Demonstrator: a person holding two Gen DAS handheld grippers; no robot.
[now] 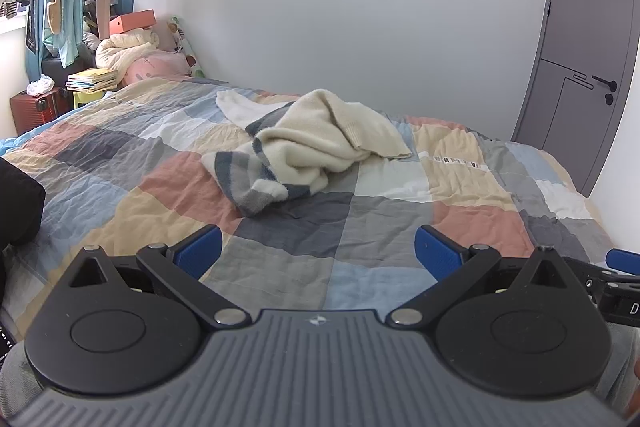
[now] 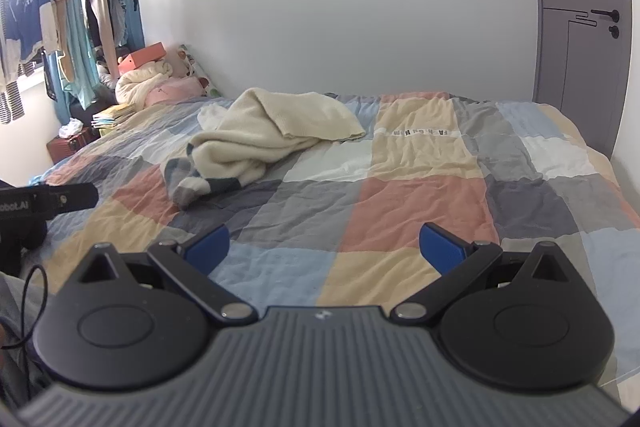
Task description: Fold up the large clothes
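the cream sweater (image 1: 320, 143) lies crumpled mid-bed (image 1: 380, 227), well ahead of both grippers. left gripper (image 1: 318, 253) and right gripper (image 2: 324, 247) are spread wide, empty. it looks soft, floppy, bulky; best pinched at the hem or shoulders.

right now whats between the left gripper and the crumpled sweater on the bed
Only bare patchwork bedcover lies between the open left gripper and the cream sweater, as the left wrist view shows; nothing else sits there.
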